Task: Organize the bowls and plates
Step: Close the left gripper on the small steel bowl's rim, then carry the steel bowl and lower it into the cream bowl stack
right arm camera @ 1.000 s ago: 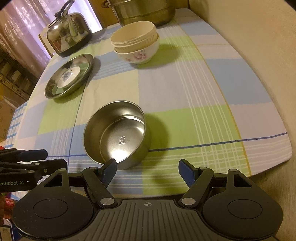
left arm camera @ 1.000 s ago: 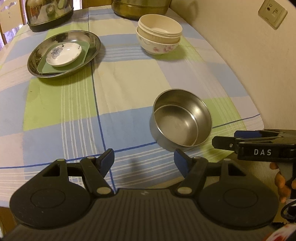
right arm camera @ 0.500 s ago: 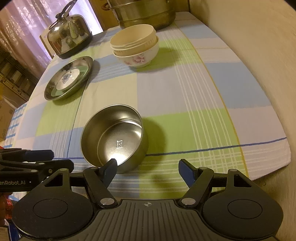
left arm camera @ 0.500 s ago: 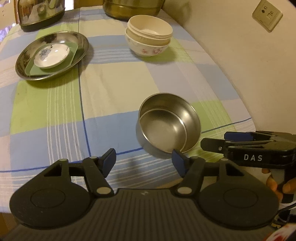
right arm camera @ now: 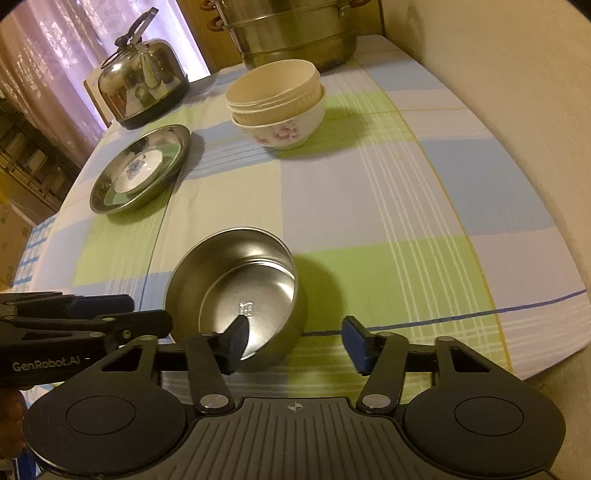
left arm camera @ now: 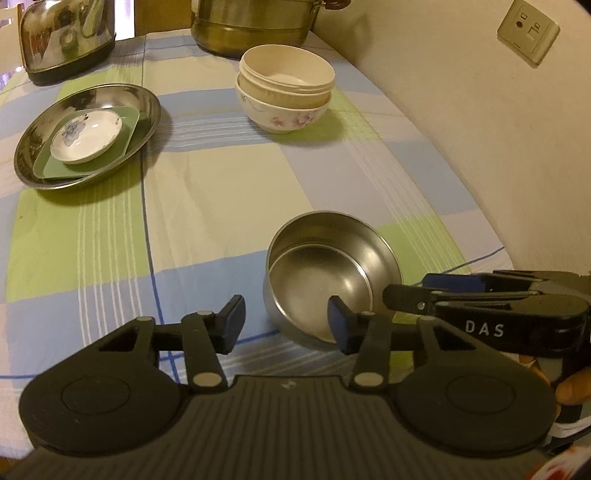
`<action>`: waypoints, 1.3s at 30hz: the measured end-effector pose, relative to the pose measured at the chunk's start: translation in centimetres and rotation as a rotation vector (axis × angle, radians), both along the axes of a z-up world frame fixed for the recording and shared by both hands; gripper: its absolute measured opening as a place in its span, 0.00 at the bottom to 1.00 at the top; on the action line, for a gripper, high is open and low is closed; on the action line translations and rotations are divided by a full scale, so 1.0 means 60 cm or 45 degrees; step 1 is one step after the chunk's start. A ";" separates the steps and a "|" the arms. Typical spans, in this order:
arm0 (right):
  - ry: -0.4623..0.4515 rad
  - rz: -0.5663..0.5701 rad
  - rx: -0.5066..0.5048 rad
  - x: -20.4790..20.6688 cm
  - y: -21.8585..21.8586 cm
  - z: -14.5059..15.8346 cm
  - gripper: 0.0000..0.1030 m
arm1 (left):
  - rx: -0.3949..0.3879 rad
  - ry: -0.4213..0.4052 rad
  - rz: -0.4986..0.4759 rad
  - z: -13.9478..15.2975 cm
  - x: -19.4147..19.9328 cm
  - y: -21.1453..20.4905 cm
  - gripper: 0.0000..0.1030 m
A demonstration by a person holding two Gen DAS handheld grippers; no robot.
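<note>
A steel bowl (left arm camera: 328, 277) (right arm camera: 240, 291) stands near the table's front edge. My left gripper (left arm camera: 286, 319) is open; its right finger overlaps the bowl's near rim. My right gripper (right arm camera: 295, 345) is open, straddling the bowl's near right wall, with the left finger over the inside. A cream bowl sits nested in a floral bowl (left arm camera: 284, 94) (right arm camera: 277, 103) at the back. A steel plate (left arm camera: 86, 134) (right arm camera: 142, 168) at the back left holds a green square plate (left arm camera: 125, 129) and a small white saucer (left arm camera: 86, 136).
A checked cloth (left arm camera: 221, 184) covers the table. A steel kettle (left arm camera: 66, 35) (right arm camera: 142, 83) and a large steamer pot (left arm camera: 255, 22) (right arm camera: 291, 29) stand at the far edge. A wall (left arm camera: 480, 129) runs along the right side.
Both grippers have moved forward and closer to the steel bowl. My right gripper's left finger now reaches over the bowl's rim. The dishes have not moved.
</note>
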State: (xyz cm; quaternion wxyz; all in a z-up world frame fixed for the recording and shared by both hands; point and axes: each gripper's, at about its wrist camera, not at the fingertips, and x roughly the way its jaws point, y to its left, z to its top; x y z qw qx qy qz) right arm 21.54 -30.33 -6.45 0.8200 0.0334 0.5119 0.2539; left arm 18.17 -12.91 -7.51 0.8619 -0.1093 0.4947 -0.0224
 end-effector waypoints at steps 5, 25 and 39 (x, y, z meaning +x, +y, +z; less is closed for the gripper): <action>-0.004 -0.011 -0.007 0.008 0.005 -0.006 0.40 | 0.014 0.008 -0.010 -0.010 0.015 -0.003 0.35; -0.004 -0.025 -0.010 0.034 0.015 -0.023 0.15 | 0.027 0.040 -0.005 -0.028 0.039 0.000 0.18; -0.037 0.003 -0.035 0.028 0.023 -0.022 0.07 | 0.047 0.059 0.000 -0.034 0.040 -0.003 0.07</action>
